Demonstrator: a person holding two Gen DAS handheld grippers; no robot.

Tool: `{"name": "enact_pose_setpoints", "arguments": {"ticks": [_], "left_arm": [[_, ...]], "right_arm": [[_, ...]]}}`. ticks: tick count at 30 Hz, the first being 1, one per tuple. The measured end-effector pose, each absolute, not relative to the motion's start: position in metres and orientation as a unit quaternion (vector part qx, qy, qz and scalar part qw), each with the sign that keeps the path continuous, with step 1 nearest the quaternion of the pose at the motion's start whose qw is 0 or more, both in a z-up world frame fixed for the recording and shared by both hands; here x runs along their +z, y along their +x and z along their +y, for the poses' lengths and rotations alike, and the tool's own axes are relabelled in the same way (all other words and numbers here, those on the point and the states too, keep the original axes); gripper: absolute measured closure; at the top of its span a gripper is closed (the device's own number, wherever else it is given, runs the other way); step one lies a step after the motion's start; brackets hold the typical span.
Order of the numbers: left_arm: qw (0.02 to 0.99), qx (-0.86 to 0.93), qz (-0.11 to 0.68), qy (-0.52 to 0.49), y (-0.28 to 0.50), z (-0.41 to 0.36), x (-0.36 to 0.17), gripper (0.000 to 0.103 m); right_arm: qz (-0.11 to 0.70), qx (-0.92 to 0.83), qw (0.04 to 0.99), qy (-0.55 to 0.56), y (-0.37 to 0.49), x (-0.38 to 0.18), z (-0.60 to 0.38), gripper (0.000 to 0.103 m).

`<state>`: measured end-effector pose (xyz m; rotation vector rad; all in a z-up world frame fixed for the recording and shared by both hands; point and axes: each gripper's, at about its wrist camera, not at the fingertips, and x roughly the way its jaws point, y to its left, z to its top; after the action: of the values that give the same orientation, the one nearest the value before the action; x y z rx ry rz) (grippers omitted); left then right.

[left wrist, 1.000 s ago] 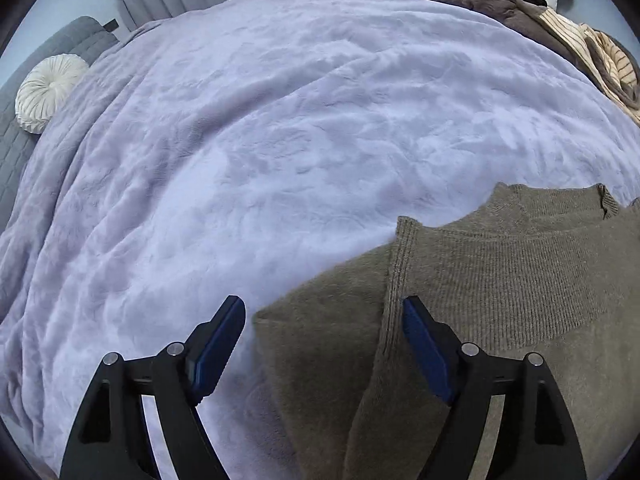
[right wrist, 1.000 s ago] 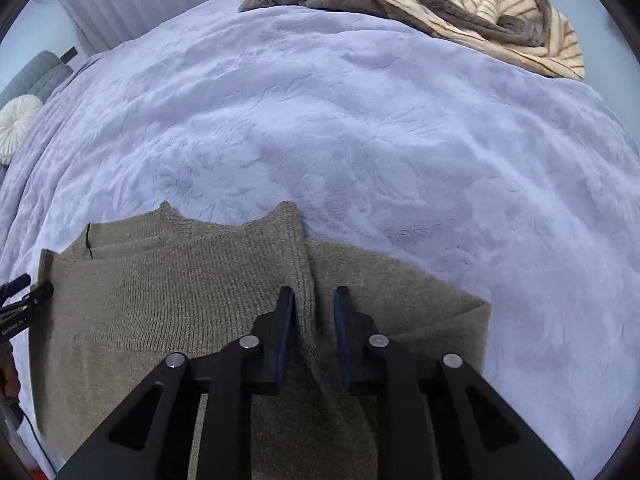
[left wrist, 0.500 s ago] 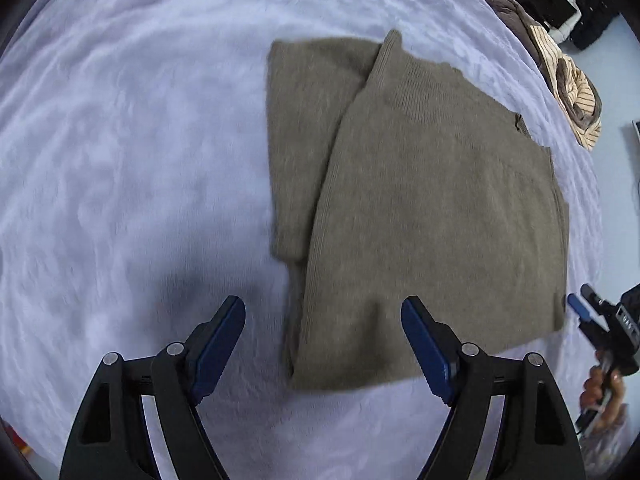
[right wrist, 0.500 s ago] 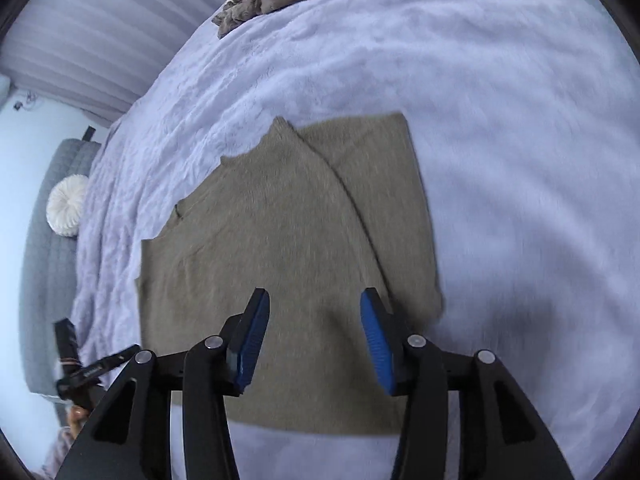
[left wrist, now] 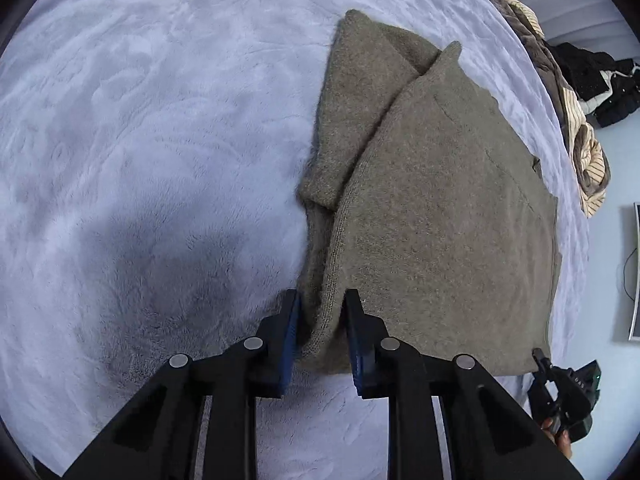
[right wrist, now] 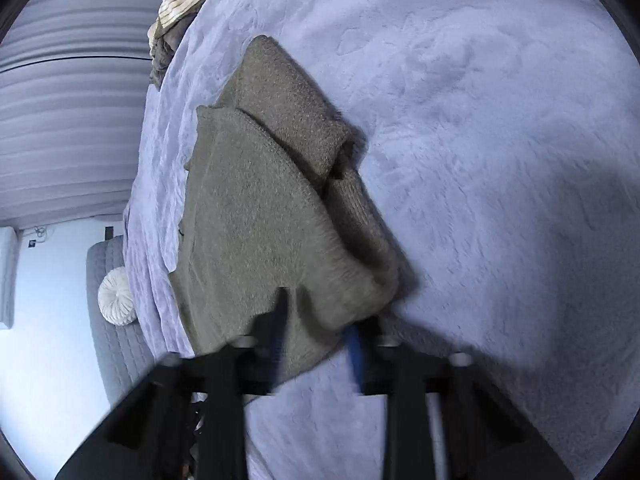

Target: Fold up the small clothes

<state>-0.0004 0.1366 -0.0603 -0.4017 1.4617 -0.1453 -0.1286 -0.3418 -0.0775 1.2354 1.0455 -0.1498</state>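
Observation:
An olive-brown knit sweater (left wrist: 440, 208) lies flat on the lilac bedspread (left wrist: 160, 120) with both sleeves folded in over its body. My left gripper (left wrist: 320, 336) is closed on the sweater's near bottom corner, with fabric bunched between the blue pads. In the right wrist view the sweater (right wrist: 264, 208) runs away from me. My right gripper (right wrist: 320, 332) straddles its near hem corner with the jaws partly apart; the frame is blurred there. The right gripper also shows in the left wrist view (left wrist: 560, 396) at the lower right.
A heap of brown, striped and black clothes (left wrist: 568, 92) lies at the far end of the bed, and also shows in the right wrist view (right wrist: 172, 24). A grey seat with a round white cushion (right wrist: 116, 296) stands beside the bed.
Both grippers left the collar end and came down to the sweater's bottom hem. The left gripper went from wide open to closed on the corner. The right gripper opened, then narrowed around its corner.

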Motion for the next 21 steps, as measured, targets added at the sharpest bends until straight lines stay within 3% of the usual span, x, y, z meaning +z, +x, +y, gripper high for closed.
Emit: {"name": "enact_pose_setpoints", "arguments": {"ticks": [2, 3, 6, 12, 21], "left_arm": [[0.743, -0.076, 0.648, -0.148, -0.005, 0.132, -0.044, 0.086], [0.751, -0.077, 0.643, -0.129, -0.007, 0.131, -0.038, 0.095], [0.75, -0.08, 0.649, -0.099, -0.019, 0.13, -0.04, 0.095], [0.75, -0.075, 0.654, -0.066, -0.024, 0.134, -0.065, 0.094], [0.76, -0.041, 0.648, -0.009, -0.038, 0.149, -0.038, 0.094]], "right_arm": [[0.476, -0.052, 0.718, 0.506, -0.123, -0.055, -0.338, 0.095], [0.481, -0.046, 0.733, 0.478, -0.121, -0.042, -0.336, 0.096], [0.502, -0.052, 0.746, 0.434, -0.127, -0.031, -0.338, 0.096], [0.551, -0.074, 0.732, 0.394, -0.133, -0.079, -0.343, 0.096], [0.578, -0.107, 0.74, 0.326, -0.139, -0.048, -0.33, 0.095]]}}
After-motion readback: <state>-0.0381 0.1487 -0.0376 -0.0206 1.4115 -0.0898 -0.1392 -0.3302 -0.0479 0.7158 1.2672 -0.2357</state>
